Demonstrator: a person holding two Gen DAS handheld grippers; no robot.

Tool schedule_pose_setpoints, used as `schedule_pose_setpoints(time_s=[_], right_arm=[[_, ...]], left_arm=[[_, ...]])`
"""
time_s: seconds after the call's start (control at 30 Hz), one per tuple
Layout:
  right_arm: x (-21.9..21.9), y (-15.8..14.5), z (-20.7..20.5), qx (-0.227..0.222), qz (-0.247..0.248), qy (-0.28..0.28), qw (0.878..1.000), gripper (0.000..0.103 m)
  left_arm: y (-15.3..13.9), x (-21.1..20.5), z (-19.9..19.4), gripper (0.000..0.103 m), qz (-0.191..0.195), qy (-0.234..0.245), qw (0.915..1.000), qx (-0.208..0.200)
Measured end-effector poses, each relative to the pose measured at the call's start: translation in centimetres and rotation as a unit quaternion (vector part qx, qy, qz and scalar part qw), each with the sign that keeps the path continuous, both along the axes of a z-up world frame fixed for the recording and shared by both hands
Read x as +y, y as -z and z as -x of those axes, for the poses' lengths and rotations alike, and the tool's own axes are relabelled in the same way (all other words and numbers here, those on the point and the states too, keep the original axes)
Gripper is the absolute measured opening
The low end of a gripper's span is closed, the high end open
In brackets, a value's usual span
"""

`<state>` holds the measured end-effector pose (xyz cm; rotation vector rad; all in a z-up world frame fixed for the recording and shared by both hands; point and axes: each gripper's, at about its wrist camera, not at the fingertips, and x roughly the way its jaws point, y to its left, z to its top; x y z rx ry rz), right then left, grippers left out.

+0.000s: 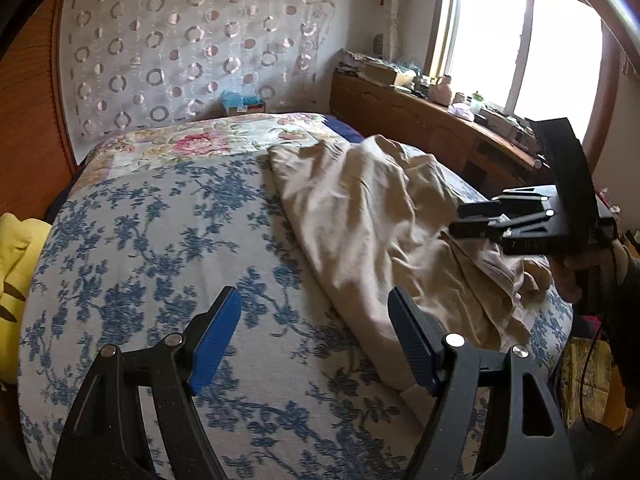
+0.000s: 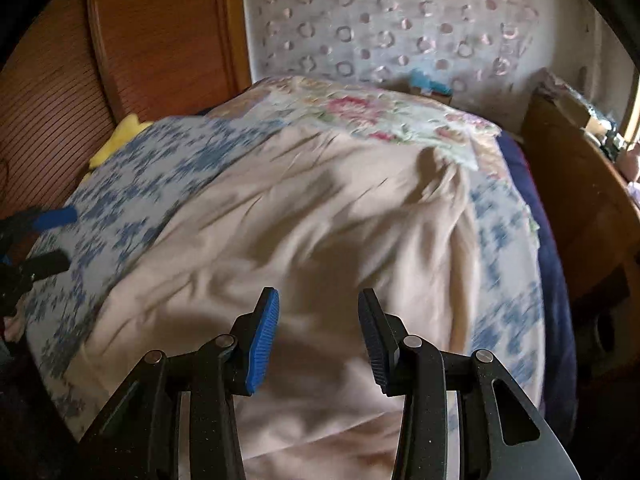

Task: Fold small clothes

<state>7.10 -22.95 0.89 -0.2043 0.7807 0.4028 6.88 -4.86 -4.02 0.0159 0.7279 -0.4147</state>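
A crumpled beige garment [image 1: 372,216] [image 2: 320,220] lies spread on the right half of the bed. My left gripper [image 1: 314,296] is open wide above the blue floral bedspread [image 1: 140,240], just left of the garment's near edge, with nothing between its blue pads. My right gripper [image 2: 319,294] hovers over the garment's near part with its pads apart and no cloth pinched. From the left wrist view the right gripper [image 1: 456,222] sits low over the garment's right side, held by a hand. The left gripper [image 2: 60,240] shows at the left edge of the right wrist view.
A pink floral quilt [image 1: 208,140] covers the far end of the bed. A yellow cloth [image 1: 16,248] lies at the left edge. A cluttered wooden cabinet [image 1: 420,120] runs along the right under the window, and a blue-topped box [image 1: 242,104] stands by the patterned wall.
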Motion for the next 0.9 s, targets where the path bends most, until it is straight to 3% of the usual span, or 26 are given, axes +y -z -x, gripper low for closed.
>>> schedule_pose_setpoints(time_s=[0.27,0.33,0.37,0.4,0.67,0.9], right_arm=[[0.4,1.8,0.0,0.011,0.041,-0.013,0.999,0.042],[0.9,1.7,1.1,0.009,0.043,-0.020,0.999,0.025],[0.8,1.6,1.5,0.009,0.040,-0.023,0.999,0.010],[0.4,1.5,1.9,0.002,0.039,-0.020,0.999,0.008],[-4.5,-1.0,7.6,-0.047,-0.019,0.016,0.999,0.007],[-8.7,-0.5,11.6,-0.027,-0.034,0.065,0.997,0.007]], left_arm=[[0.8,-1.9,0.5,0.077,-0.009,0.021,0.9996,0.014],[1.0,-2.2,0.6,0.077,-0.009,0.024,0.9995,0.017],[1.0,-2.3,0.6,0.077,-0.009,0.025,0.9995,0.018],[1.0,-2.4,0.6,0.077,-0.009,0.026,0.9995,0.018],[1.0,-3.1,1.0,0.077,-0.009,0.036,0.9991,0.022],[1.5,-3.8,1.3,0.077,-0.009,0.043,0.9985,0.032]])
